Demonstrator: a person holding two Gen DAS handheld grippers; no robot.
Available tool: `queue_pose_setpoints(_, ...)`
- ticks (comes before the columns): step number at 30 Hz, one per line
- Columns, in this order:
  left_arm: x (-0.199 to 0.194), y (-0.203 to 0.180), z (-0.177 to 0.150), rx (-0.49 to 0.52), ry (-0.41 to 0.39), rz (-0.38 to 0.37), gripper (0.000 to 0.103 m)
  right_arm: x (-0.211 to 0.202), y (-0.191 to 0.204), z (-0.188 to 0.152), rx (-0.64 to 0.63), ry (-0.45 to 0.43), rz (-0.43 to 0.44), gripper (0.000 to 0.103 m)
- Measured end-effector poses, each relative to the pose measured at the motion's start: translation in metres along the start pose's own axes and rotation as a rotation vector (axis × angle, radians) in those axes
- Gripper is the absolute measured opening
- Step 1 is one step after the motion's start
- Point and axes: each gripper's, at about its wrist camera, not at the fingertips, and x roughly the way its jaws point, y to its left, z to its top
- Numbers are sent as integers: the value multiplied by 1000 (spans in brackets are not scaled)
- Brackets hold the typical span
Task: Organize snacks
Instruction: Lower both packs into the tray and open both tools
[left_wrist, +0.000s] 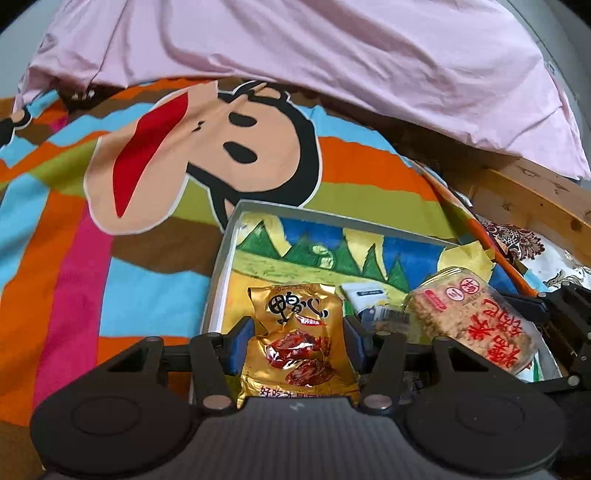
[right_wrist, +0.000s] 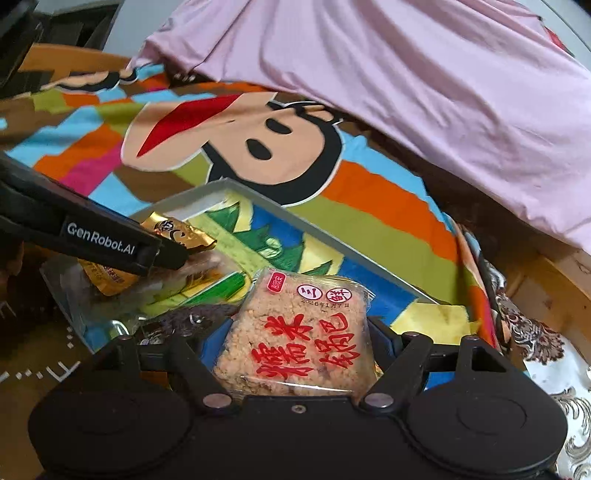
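The left gripper (left_wrist: 297, 341) squeezes a shiny gold snack bag (left_wrist: 295, 339) (red meat pictured). The right gripper (right_wrist: 297, 349) squeezes a see-through crispy rice cake pack (right_wrist: 299, 332), both above the painted tray (left_wrist: 221, 273).

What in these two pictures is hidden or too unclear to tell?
- Left wrist view: the bottom of the gold snack packet is hidden by the left gripper body.
- Left wrist view: the small white and dark packet in the tray is partly covered and blurred; its print is unreadable.
- Right wrist view: the lower edge of the rice cracker packet is hidden by the right gripper.
- Right wrist view: the dark packet is mostly hidden.
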Motion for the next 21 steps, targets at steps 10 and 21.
queue_pose_setpoints(10, 3, 6, -3, -25, 7, -24, 60, 13, 11, -4, -20, 17, -6, 78)
queue_pose_setpoints(21, 0, 5, -2, -39, -6, -31, 76, 5, 11, -3, -34, -13, -14, 87)
